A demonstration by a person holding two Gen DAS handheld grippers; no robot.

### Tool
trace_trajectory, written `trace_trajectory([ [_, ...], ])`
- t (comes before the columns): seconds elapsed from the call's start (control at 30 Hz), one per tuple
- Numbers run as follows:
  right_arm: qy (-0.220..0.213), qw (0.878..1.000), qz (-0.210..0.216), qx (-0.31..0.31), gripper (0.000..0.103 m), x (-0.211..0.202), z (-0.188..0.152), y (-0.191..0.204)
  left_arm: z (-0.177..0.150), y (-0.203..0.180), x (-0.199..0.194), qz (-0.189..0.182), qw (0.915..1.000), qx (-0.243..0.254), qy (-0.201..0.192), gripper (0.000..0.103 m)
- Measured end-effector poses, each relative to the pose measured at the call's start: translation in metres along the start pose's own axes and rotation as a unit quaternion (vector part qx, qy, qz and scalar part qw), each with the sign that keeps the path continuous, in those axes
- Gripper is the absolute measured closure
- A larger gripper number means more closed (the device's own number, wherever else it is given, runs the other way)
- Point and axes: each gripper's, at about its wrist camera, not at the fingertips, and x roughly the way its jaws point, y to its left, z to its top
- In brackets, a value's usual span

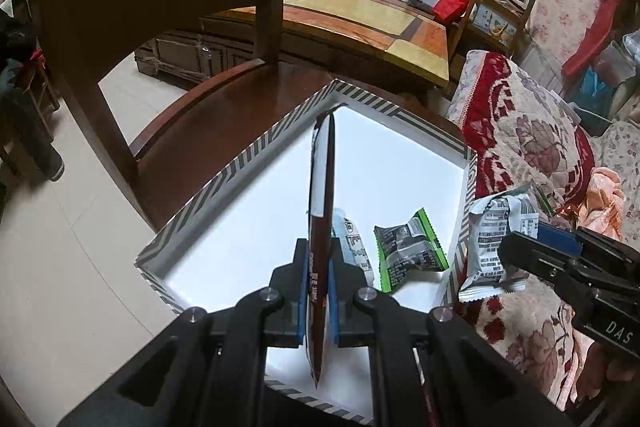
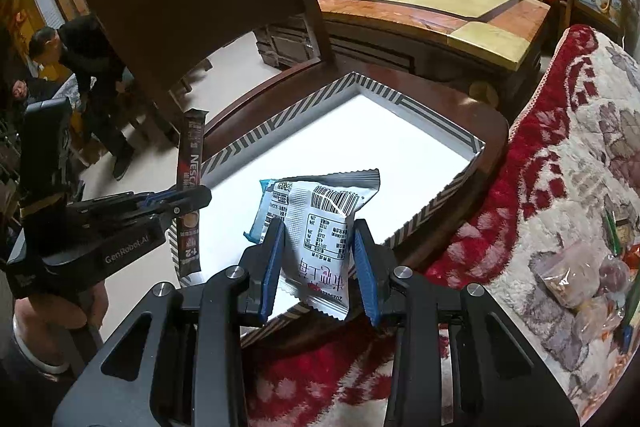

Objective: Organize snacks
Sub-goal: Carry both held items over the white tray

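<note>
Now both grippers hold packets over the striped-rim box [image 1: 224, 167].

Left gripper [image 1: 319, 297], tilted down, clamps a brown stick sachet [image 1: 322, 211] at centre frame; right gripper [image 2: 316, 263] pinches a white snack packet [image 2: 324, 227], its lower edge cut off behind the blue pads [image 2: 270, 267].

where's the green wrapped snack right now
In the left wrist view the green-wrapped snack lies on the white floor of the striped box, near its right wall, beside a white-and-blue packet.
</note>
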Motion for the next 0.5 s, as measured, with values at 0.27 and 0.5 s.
trace_trajectory([
  [0.27,0.009,1.000,-0.001,-0.006,0.070,0.015,0.008,0.002,0.001,0.003,0.010,0.002,1.0000,-0.005,0.006,0.093],
  [0.5,0.021,1.000,0.002,-0.006,0.070,0.035,0.017,0.005,0.002,0.006,0.018,0.003,0.9999,-0.009,0.012,0.093],
])
